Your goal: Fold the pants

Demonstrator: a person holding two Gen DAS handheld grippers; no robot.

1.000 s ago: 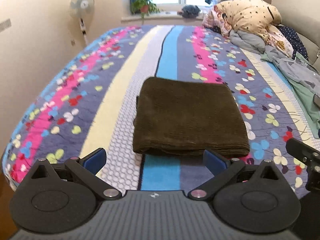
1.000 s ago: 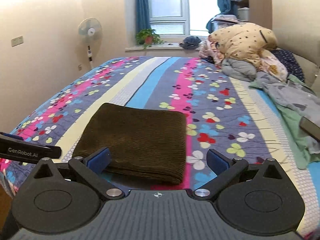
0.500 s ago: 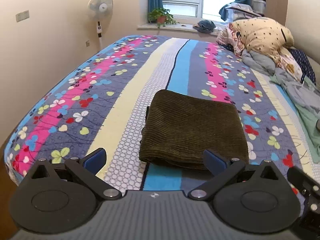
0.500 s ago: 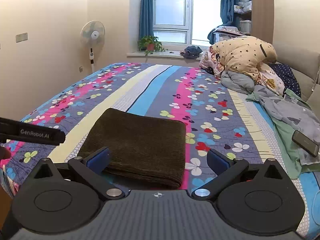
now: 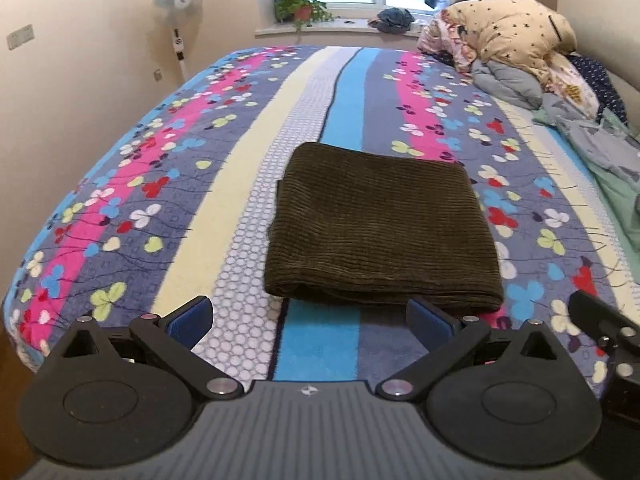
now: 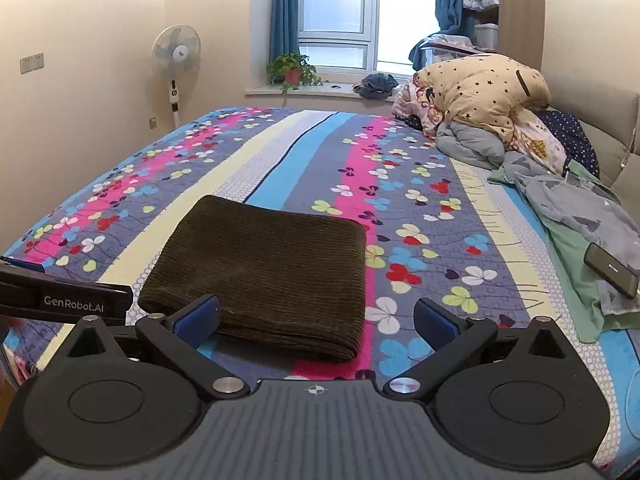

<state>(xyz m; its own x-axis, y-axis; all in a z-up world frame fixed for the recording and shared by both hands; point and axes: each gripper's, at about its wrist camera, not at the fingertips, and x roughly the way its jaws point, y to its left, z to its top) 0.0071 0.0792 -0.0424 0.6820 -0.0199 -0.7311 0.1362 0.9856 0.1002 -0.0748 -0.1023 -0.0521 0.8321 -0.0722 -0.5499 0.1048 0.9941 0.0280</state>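
Both tools hang level above the near edge of the bed, pointing along it. Left tool spread wide, empty; right tool likewise released. The dark corduroy pants lie folded flat just ahead.

"GenRobot.AI" in white letters on the black left tool, right wrist view

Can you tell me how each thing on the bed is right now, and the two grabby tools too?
Brown pants: folded flat on the bed.
Left tool: open, holding nothing.
Right tool: open, holding nothing.
Star quilt: bunched in a heap.
Grey clothes: crumpled, unfolded.
Phone: lying on the clothes.
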